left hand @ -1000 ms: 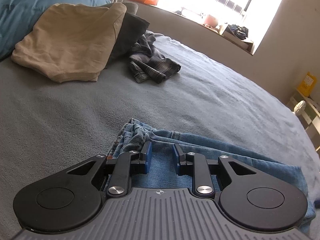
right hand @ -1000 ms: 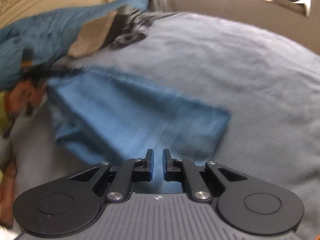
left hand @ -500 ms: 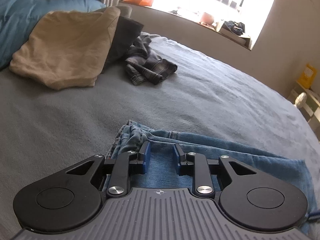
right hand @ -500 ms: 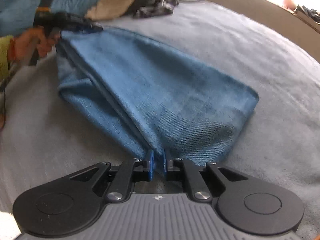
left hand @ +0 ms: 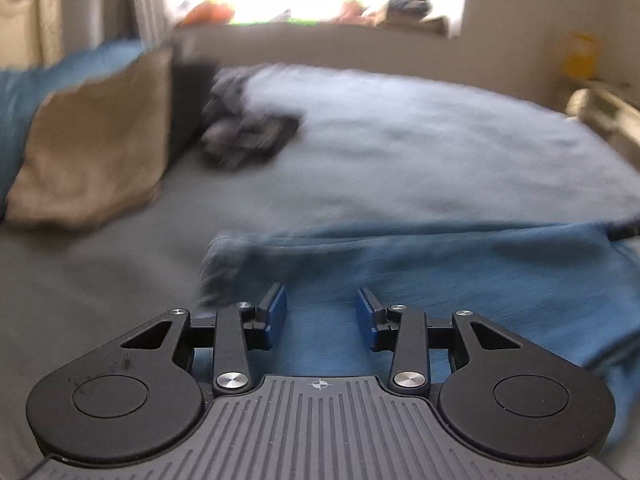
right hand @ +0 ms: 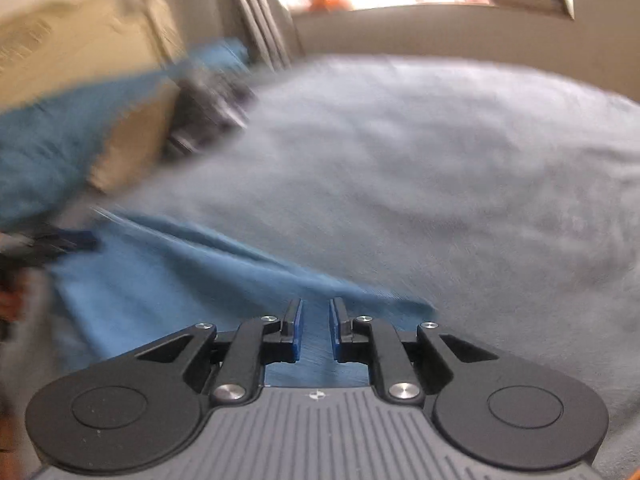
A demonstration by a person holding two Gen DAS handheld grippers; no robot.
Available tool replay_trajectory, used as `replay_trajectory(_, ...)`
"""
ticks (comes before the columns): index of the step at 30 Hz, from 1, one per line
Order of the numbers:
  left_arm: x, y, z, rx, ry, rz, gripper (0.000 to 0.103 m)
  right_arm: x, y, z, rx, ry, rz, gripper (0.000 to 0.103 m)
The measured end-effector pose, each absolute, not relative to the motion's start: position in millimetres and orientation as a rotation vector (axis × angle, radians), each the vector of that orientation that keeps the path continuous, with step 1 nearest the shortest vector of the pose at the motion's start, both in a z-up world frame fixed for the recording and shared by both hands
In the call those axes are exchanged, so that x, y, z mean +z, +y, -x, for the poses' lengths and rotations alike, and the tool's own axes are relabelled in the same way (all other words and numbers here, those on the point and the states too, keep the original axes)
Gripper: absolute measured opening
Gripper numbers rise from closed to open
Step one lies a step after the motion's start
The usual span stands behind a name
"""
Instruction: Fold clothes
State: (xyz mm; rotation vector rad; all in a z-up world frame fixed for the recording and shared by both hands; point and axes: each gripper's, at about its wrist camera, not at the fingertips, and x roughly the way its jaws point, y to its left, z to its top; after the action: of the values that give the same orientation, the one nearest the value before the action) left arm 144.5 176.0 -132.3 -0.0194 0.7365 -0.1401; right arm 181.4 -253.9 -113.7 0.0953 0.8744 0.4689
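Blue jeans (left hand: 440, 272) lie spread across the grey bed blanket (left hand: 420, 140), with a crumpled end at the left. My left gripper (left hand: 321, 312) hovers over that end, jaws wide apart, with only denim beneath them. In the right wrist view the jeans (right hand: 168, 280) run from the lower middle to the left. My right gripper (right hand: 315, 320) sits over their near end with a narrow gap between its pads, the cloth lying flat under it. The left gripper (right hand: 60, 244) shows as a dark blur at the far left. Both views are motion-blurred.
A tan folded garment (left hand: 92, 152) leans on a blue duvet (left hand: 16, 104) at the back left. A dark plaid garment (left hand: 248, 136) is crumpled beside it. A cluttered window sill (left hand: 320, 40) runs behind the bed. Open blanket stretches to the right.
The left jaws have opened wider over the jeans. The right gripper has laid its end of the jeans down and its pads have parted slightly. Both cameras have swung.
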Motion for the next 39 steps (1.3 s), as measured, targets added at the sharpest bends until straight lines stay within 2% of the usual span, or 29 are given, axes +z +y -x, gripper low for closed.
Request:
replay_trajectory(2,-127,186,-147,-0.134,0.744,0.103,0.038,-138,-252,-197,0.412,0.934,-0.099,0.012)
replay_trajectory(5,-114,185,-150,-0.135,0.732,0.072,0.038,-113,-251,-191,0.433,0.887,-0.142,0.014)
replay_trajectory(9,-114,180,-169,-0.142,0.823,0.047,0.038,-94,-228,-194,0.583,0.842,-0.195,0.014)
replay_trajectory(13,-111,177,-177,-0.124,0.907,0.042,0.038,-107,-186,-206,0.679,0.873,-0.117,0.015)
replay_trajectory(16,-107,174,-181,-0.094,0.951,0.042,0.038,-138,-173,-212,0.654,0.906,-0.018,0.015)
replay_trajectory(19,-107,167,-184,-0.054,1.007,0.007,0.038,-146,-188,-208,0.697,0.857,-0.101,0.023)
replay_trajectory(29,-110,134,-211,0.053,1.179,-0.208,0.043,-173,-234,-216,0.868,0.792,-0.457,0.023)
replay_trajectory(39,-113,108,-237,0.141,1.319,-0.352,0.044,-187,-248,-214,1.001,0.704,-0.534,0.027)
